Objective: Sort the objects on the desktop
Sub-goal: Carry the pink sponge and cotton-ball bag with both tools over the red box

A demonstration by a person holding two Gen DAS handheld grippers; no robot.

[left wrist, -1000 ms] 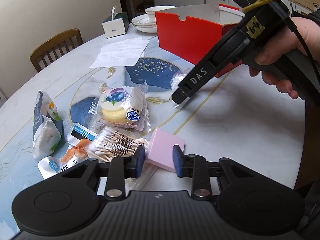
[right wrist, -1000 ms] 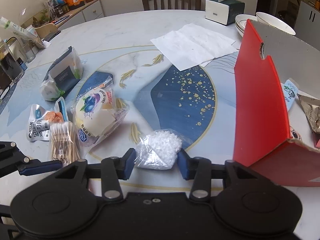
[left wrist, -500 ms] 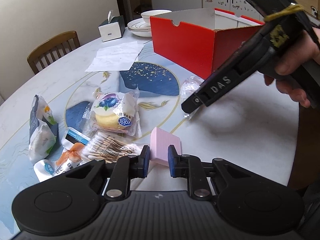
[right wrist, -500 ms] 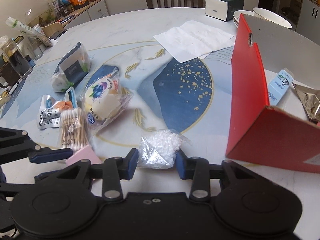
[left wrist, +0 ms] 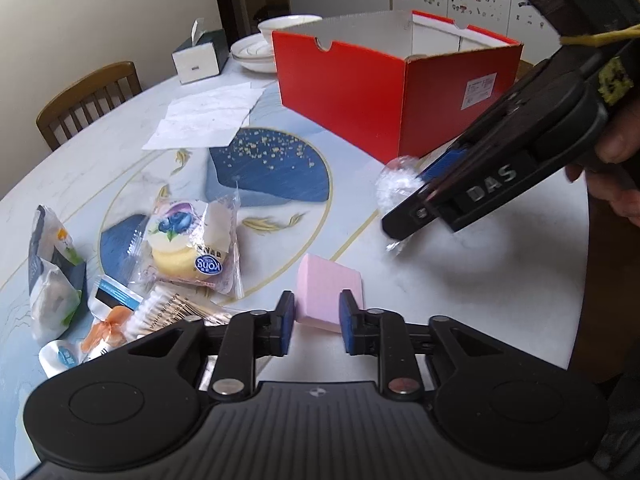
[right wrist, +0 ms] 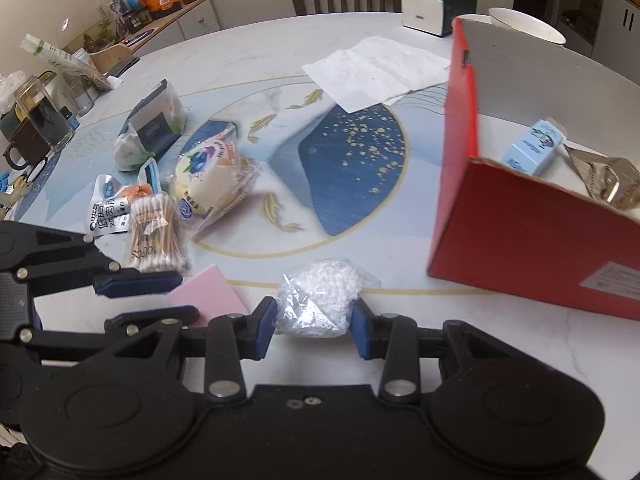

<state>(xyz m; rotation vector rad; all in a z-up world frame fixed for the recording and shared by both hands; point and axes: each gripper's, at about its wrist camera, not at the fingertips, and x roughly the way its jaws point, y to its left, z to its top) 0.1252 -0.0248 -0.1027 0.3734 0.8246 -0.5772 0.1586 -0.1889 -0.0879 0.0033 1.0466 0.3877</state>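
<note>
My left gripper [left wrist: 317, 322] is shut on a pink sponge block [left wrist: 329, 286], held just above the table; it also shows in the right wrist view [right wrist: 206, 298]. My right gripper [right wrist: 314, 326] is shut on a clear bag of white beads [right wrist: 320, 298], lifted near the red box [right wrist: 532, 224]; the bag also shows in the left wrist view [left wrist: 396, 184]. The red box [left wrist: 396, 92] is open and holds a blue carton [right wrist: 534, 146] and a foil packet [right wrist: 604, 178].
On the round marble table [left wrist: 460, 280] lie a blueberry cake packet [left wrist: 188, 244], a cotton swab pack [right wrist: 154, 236], small sachets [right wrist: 108, 212] and a wrapped dark pack [right wrist: 154, 128]. White paper [right wrist: 378, 72], a tissue box [right wrist: 438, 8] and bowls [left wrist: 276, 40] sit farther back.
Both grippers closed on their objects and lifted them. The right gripper with the bead bag has moved toward the red box; the left holds the pink sponge raised.
</note>
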